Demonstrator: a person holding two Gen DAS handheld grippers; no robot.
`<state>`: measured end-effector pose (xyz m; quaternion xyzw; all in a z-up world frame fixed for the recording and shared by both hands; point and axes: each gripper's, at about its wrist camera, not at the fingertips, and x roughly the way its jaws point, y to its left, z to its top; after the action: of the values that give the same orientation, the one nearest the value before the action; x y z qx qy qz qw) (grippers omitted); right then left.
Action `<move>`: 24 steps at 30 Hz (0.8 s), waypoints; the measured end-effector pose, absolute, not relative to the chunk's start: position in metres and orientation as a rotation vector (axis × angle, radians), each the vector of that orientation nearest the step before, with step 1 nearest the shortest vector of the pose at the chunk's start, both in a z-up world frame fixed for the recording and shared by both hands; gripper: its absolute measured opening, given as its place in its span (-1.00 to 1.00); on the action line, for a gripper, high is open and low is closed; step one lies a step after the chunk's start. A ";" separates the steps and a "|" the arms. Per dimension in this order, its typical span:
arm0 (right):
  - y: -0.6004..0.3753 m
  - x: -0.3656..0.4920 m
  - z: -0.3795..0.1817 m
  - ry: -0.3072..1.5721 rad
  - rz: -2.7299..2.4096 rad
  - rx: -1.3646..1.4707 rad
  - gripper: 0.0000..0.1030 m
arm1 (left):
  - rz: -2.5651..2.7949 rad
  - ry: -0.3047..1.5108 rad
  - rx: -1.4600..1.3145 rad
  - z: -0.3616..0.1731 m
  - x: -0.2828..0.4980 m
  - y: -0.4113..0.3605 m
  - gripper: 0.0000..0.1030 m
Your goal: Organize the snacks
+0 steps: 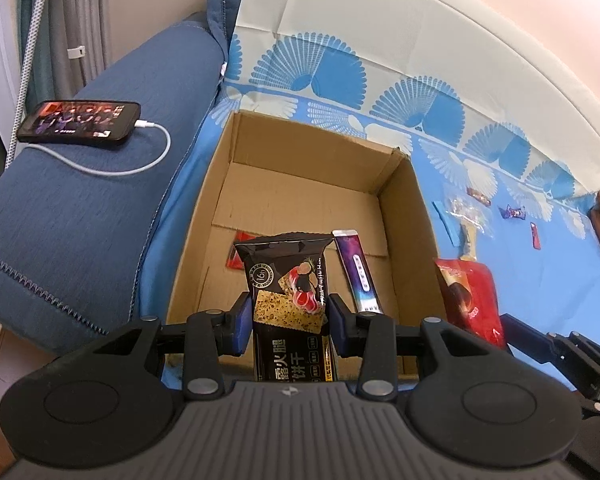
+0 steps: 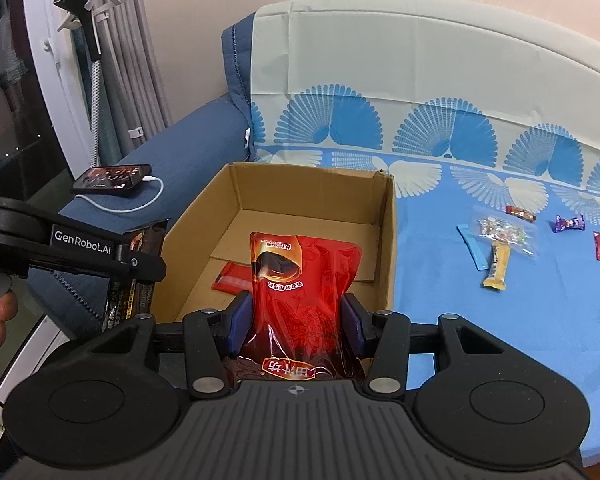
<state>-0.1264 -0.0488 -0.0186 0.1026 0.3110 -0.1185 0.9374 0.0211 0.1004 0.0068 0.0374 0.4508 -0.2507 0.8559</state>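
Two grippers pinch snacks above the cardboard box [image 1: 404,216]: left gripper [image 1: 288,320] the black cracker packet [image 1: 288,280], right gripper [image 2: 294,320] the red pouch [image 2: 300,280]. Both wrappers look light, crinkly and slippery; grip mid-body.

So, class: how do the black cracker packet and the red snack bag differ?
The black cracker packet is slim and flat; the red snack bag is wider and puffy. The packet sits in the left gripper, the bag in the right gripper. Both are clamped above the cardboard box.

The open brown cardboard box [image 2: 312,216] gapes upward, its far half bare; a flat red packet [image 2: 233,276] and a purple-and-white stick packet [image 1: 358,270] occupy the near floor.
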 end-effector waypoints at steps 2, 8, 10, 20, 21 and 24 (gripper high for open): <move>-0.053 -0.118 -0.022 0.641 -0.244 0.217 -0.01 | -0.524 0.955 0.081 0.003 0.029 0.095 -0.16; -0.064 -0.093 -0.034 0.668 -0.247 0.225 -0.01 | -0.512 0.978 0.096 -0.012 0.053 0.081 -0.16; -0.068 -0.084 -0.039 0.680 -0.246 0.228 -0.01 | -0.508 0.989 0.100 -0.018 0.060 0.076 -0.16; -0.080 -0.045 -0.068 0.750 -0.238 0.228 -0.01 | -0.473 1.047 0.136 -0.055 0.093 0.058 -0.16; -0.081 -0.042 -0.071 0.757 -0.236 0.227 -0.01 | -0.471 1.050 0.139 -0.057 0.095 0.057 -0.16; -0.083 -0.034 -0.077 0.773 -0.233 0.226 -0.01 | -0.461 1.061 0.153 -0.066 0.101 0.053 -0.16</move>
<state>-0.0336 -0.0830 -0.0773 0.1097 0.3752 -0.1129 0.9135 0.1012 0.0526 -0.0658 0.0723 0.5010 -0.2174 0.8346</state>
